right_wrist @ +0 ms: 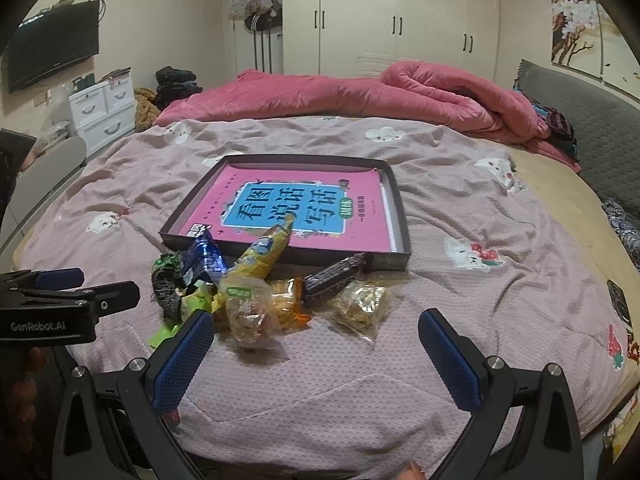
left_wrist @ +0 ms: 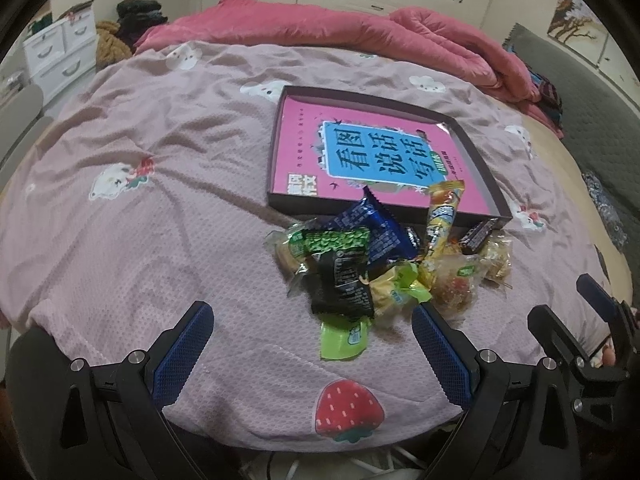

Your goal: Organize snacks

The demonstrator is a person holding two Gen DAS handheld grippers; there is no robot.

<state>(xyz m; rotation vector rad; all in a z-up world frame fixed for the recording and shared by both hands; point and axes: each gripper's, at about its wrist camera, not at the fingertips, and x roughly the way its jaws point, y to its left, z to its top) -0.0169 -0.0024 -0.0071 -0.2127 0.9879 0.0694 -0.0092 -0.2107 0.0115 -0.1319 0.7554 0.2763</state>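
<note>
Item: loose snack pile (left_wrist: 380,268) on the bed (left_wrist: 120,220), just ahead of both grippers and short of the shallow dark tray (left_wrist: 476,152).

Left gripper (left_wrist: 314,320): jaws spread wide, nothing between them. The black snack packet (left_wrist: 342,284) lies just ahead of the gap, and the green wrapper (left_wrist: 342,340) lies flat between the fingertips. Judged: a waiting stance, lined up for a first pick from the near edge of the pile.

Right gripper (right_wrist: 316,330): also spread wide and empty. The clear bag of mixed bits (right_wrist: 250,316) lies just ahead of its left finger, and the clear bag of nuts (right_wrist: 362,306) a little ahead of the gap, nearer centre.

Tray: beyond the pile from both grippers, lined with a pink book cover, otherwise bare of snacks. Judged: the intended receptacle, with the snacks heaped at its near wall for short transfers.

Yellow tube packet (right_wrist: 260,256): long axis runs away from the right gripper, leaning leftward at its near end; its far tip rests over the tray's near wall, so it lies propped rather than flat.

Dark bar packet (right_wrist: 334,276): long axis crosswise to the right gripper, far end angled toward the tray's near right corner.

Blue packet (left_wrist: 372,228): stands tilted on the heap, its pointed end toward the tray.

Sorting not yet begun, by present lie.
</note>
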